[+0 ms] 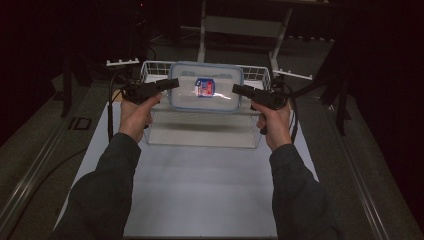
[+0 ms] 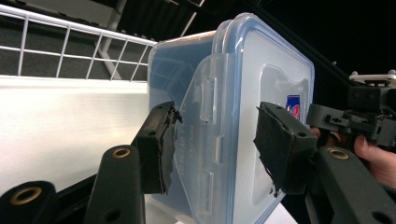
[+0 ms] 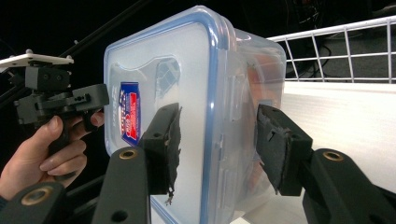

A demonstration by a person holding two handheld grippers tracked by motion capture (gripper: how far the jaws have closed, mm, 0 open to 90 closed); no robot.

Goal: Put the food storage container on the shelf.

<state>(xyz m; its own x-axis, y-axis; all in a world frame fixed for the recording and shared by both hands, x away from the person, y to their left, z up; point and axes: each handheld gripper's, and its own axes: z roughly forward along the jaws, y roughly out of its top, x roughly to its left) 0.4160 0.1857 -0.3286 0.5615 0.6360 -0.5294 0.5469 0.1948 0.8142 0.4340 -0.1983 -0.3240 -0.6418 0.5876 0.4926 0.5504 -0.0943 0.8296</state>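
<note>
Nearest the camera in the high view, two dark sleeves are seen coming in from the near edge over the white tabletop [image 1: 200,190]. A clear plastic container [image 1: 206,93] with a blue-rimmed lid is held up above the tabletop between the two hands, in front of a white wire basket [image 1: 152,68] that stands at the far side. The container's long axis is laid left to right, and its lid, with a red and blue label [image 1: 204,87], is turned up and tilted towards the near side.

The left short end of the container is grasped by the left hand-held gripper [image 1: 173,83]; in the left gripper view its padded jaws are seen pressed on either side of that end, one on the lid face and one on the underside, with a lid latch [image 2: 208,100] between them. The right short end is gripped in the same way by the right hand-held gripper [image 1: 236,89], one pad lying on the lid near the label and the other on the underside.
</note>
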